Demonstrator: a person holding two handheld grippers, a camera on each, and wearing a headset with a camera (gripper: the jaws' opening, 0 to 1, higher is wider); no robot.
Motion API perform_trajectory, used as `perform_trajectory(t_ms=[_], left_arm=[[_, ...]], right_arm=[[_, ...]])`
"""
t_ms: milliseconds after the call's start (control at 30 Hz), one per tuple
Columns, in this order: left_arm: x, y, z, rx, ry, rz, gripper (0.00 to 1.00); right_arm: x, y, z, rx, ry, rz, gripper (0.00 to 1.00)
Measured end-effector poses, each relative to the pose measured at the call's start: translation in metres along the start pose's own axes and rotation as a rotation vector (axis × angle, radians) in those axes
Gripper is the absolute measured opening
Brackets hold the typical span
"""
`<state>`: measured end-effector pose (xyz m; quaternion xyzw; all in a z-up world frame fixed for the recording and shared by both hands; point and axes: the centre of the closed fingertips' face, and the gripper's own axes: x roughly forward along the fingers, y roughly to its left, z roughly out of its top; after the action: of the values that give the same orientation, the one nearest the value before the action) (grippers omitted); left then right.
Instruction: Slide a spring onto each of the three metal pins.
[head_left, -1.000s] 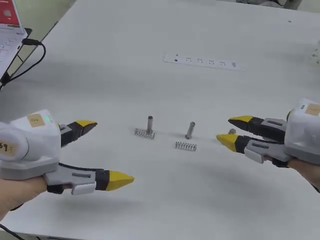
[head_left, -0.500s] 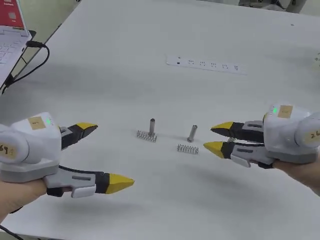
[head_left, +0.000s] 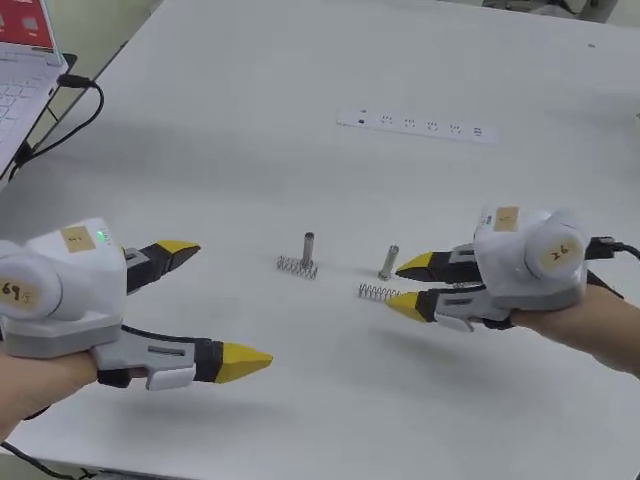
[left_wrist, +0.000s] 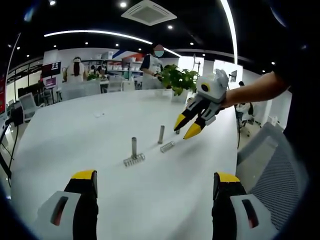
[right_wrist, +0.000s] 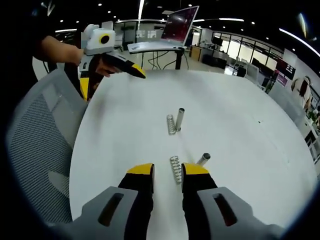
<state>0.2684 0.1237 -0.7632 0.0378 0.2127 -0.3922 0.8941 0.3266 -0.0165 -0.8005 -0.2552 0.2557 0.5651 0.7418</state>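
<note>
The right gripper (head_left: 405, 284) held its fingers narrowly apart and empty, tips just beside a spring (head_left: 374, 292) lying on the desk (head_left: 300, 100) near an upright pin (head_left: 389, 262). The left gripper (head_left: 218, 303) hovered at the left, fingers wide apart, empty.

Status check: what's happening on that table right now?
Left hand-held gripper open, hanging back. Right hand-held gripper open, tips at a loose spring, not gripped. Two pins upright, bare. Nothing blocking.

Left tongs (head_left: 228, 302) wide, right tongs (head_left: 396, 283) narrow
</note>
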Motion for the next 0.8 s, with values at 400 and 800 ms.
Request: perform_trajectory(t_ms=[400, 800], left_arm=[[0.000, -0.001, -0.003, -0.004, 0.004, -0.001, 0.93], [-0.003, 0.000, -0.002, -0.004, -0.001, 0.004, 0.93]], right_arm=[[0.019, -0.008, -0.014, 0.032, 0.088, 0.018, 0.19], [0.034, -0.012, -0.026, 0.059, 0.153, 0.029, 0.16]])
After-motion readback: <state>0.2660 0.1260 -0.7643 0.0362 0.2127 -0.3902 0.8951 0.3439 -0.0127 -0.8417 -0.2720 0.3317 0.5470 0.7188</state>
